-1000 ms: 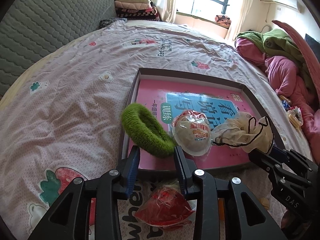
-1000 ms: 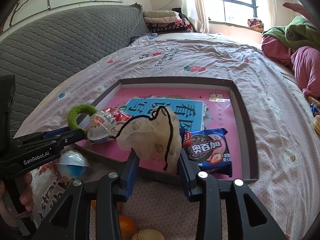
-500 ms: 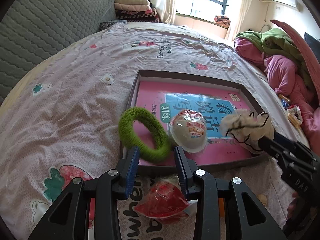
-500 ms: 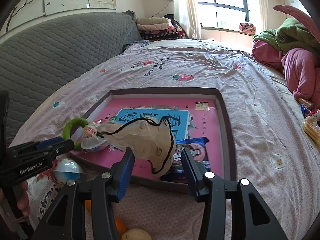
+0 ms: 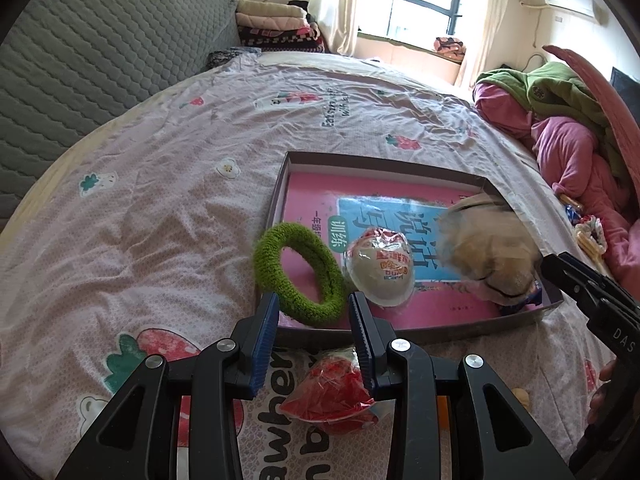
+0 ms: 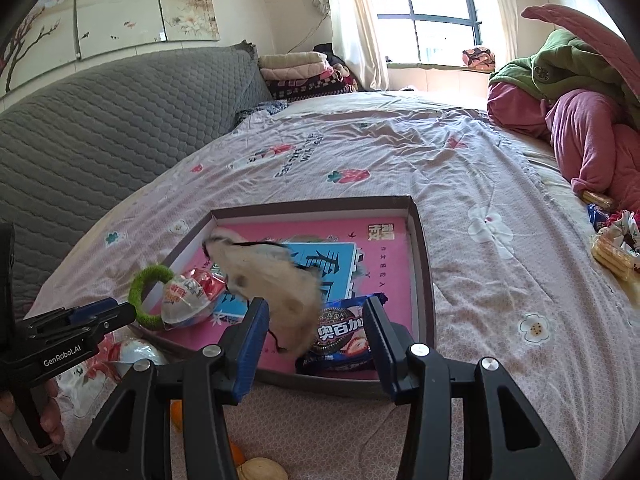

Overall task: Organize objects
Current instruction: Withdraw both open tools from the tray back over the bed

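Observation:
A shallow box point(image 5: 280, 184) point(image 6: 420, 232) with a pink book inside lies on the bed. A cream drawstring pouch point(image 6: 272, 276) point(image 5: 488, 252), blurred by motion, is over the box, free of my right gripper point(image 6: 314, 334), which is open just behind it. A green fuzzy ring point(image 5: 298, 272) point(image 6: 148, 292) leans on the box's left edge. A wrapped egg-shaped snack point(image 5: 380, 268) point(image 6: 188, 296) and a cookie packet point(image 6: 340, 336) lie in the box. My left gripper point(image 5: 314, 332) is open and empty, just short of the ring.
A red wrapped snack point(image 5: 336, 392) lies on the sheet under my left gripper. An orange point(image 6: 236, 454) and a walnut point(image 6: 260, 470) lie below my right gripper. Biscuits point(image 6: 612, 252) and piled clothes point(image 6: 580, 120) lie at the right. A grey headboard point(image 5: 80, 64) stands left.
My right gripper has opened and let go of the pouch, which is dropping into the box. Both grippers have drawn back from the box; the ring stays on the box edge.

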The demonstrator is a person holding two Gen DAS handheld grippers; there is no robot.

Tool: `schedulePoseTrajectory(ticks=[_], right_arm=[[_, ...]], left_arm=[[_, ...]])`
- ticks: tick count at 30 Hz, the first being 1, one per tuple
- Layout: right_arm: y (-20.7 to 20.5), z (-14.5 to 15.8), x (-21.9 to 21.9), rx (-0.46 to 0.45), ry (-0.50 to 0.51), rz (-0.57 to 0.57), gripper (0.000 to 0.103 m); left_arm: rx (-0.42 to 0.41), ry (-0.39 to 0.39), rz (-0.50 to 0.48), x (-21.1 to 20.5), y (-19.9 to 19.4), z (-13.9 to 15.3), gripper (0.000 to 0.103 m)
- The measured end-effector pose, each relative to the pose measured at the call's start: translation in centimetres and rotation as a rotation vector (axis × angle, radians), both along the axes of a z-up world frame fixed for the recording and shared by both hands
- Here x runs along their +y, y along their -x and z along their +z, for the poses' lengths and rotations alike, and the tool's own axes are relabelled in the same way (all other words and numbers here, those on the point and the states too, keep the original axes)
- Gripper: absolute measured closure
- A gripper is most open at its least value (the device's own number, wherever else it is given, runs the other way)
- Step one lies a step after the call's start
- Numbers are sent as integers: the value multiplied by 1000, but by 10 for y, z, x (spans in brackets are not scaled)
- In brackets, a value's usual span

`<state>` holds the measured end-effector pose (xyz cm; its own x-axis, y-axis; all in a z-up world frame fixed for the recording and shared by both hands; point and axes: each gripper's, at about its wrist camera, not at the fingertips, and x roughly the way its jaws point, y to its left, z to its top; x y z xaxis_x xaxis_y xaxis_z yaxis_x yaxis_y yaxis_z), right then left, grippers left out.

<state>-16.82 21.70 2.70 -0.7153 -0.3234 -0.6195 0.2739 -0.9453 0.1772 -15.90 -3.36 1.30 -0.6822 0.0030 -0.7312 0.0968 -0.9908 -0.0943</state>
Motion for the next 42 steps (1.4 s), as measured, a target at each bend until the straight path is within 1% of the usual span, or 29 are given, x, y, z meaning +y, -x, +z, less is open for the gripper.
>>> schedulePoseTrajectory(ticks=[17,27,32,37,42], right_arm=[[-11,14,4,41,34,14,54],[-26,26,2,92,38,42,54],[-35,32,-1,118,37,62,54],[-43,36,-6,141,27,84,54],[-54,38,-15,166,6,121,54]], left_arm=[[38,21,-9,9,-15,20,66],[79,24,-11,17,-28,36,66],[92,29,-13,20,-35,42,60],[104,42,-17,24,-42,46,60],[109,48,-21,26,-47,48,56]])
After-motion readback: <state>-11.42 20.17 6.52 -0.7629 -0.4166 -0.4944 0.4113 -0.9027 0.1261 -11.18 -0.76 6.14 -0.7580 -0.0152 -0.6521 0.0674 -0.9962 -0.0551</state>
